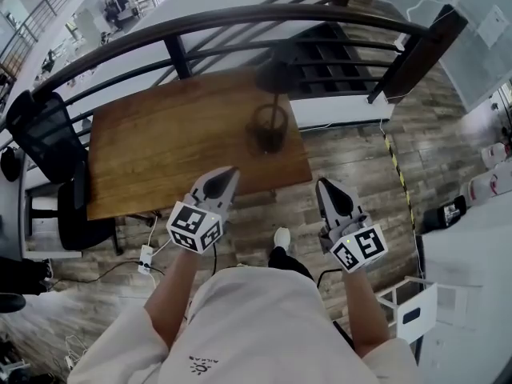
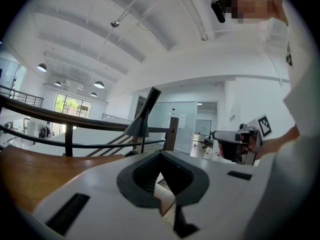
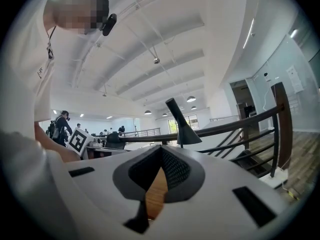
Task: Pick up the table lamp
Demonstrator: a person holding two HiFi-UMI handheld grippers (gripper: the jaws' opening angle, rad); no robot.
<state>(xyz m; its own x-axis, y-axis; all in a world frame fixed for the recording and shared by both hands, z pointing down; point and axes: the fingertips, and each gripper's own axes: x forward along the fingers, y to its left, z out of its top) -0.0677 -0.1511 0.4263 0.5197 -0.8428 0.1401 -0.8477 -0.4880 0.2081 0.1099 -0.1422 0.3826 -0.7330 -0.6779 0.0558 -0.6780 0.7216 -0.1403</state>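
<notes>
The table lamp (image 1: 270,122) is dark, with a round base, a thin stem and a cone shade, and it stands near the far right corner of the wooden table (image 1: 160,150). My left gripper (image 1: 230,172) hangs over the table's near edge, short of the lamp and to its left, with its jaws together and nothing in them. My right gripper (image 1: 323,184) is off the table's right side, over the floor, also shut and empty. In the left gripper view the lamp (image 2: 140,125) rises just beyond the left gripper (image 2: 161,154). In the right gripper view the lamp (image 3: 184,133) stands ahead of the right gripper (image 3: 161,148).
A dark curved railing (image 1: 240,14) runs behind the table, with stairs (image 1: 336,58) beyond it. A black office chair (image 1: 48,138) stands at the table's left end. A white desk (image 1: 472,246) lies to the right. A power strip (image 1: 146,258) and cables are on the wood floor.
</notes>
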